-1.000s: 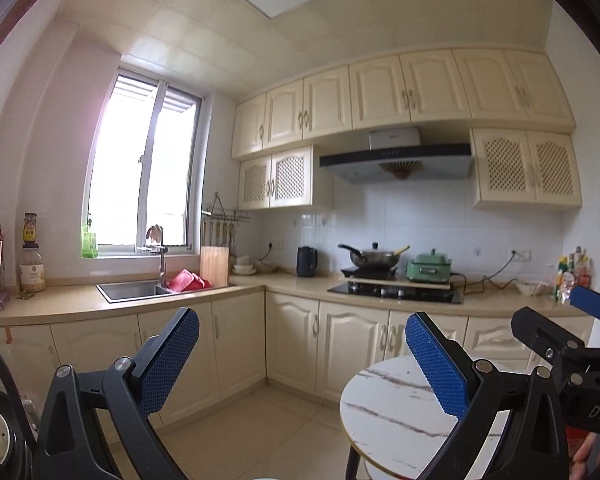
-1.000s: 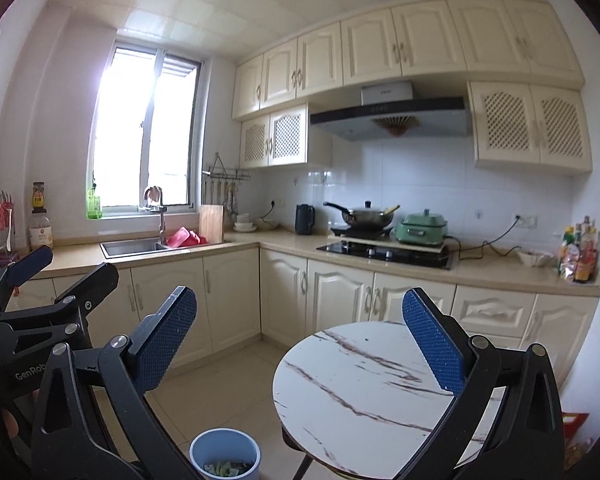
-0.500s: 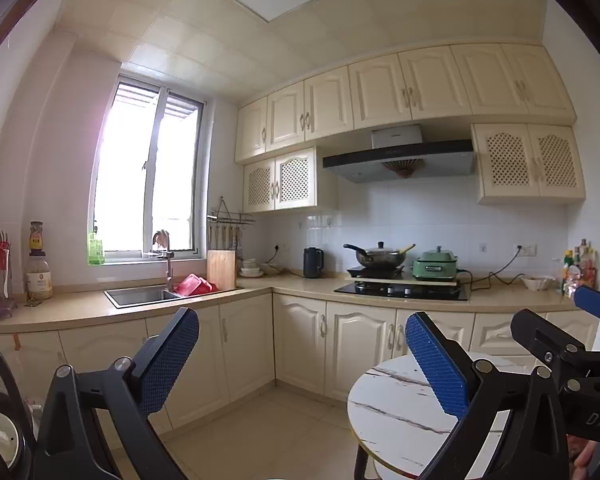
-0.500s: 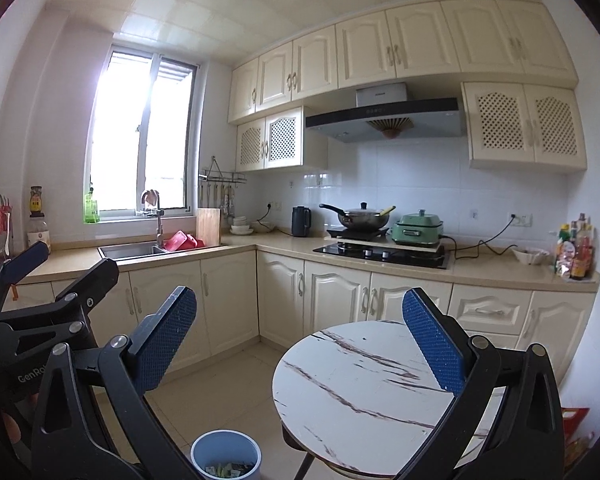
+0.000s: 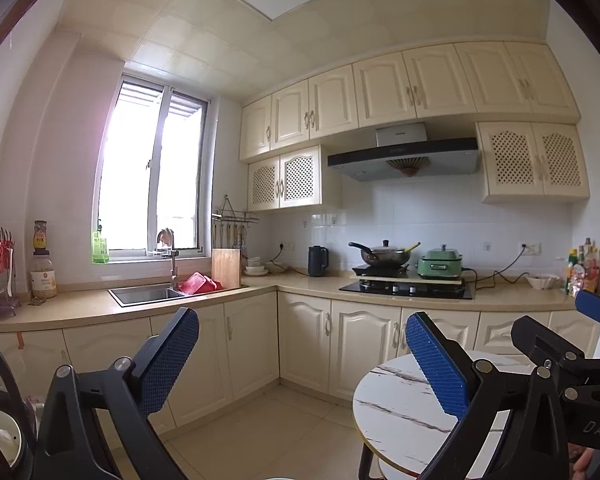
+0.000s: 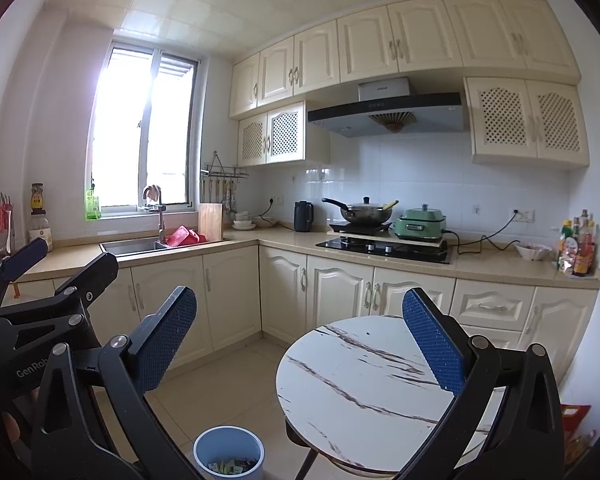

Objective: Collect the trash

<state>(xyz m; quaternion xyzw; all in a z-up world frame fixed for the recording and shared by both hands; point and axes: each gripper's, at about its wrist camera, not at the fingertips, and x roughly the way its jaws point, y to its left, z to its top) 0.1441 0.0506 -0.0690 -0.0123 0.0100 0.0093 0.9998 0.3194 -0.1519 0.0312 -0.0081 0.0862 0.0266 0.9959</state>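
- The left gripper (image 5: 300, 354) is held up in the air with its jaws spread wide and nothing between the blue pads (image 5: 172, 354).
- The right gripper (image 6: 300, 344) is likewise released, jaws wide apart and empty, raised above the round marble-patterned table (image 6: 364, 384).
- The tabletop is bare (only its dark veining shows).
- A pale blue bin (image 6: 229, 454) stands on the tiled floor just beside the table's left edge, below the right gripper; small scraps of trash (image 6: 230, 467) lie inside it.
- In the right wrist view the left gripper's black frame shows at the left edge, near the right one.
- Behind them runs an L-shaped counter with a sink (image 6: 134, 246) and a hob (image 6: 384, 249).
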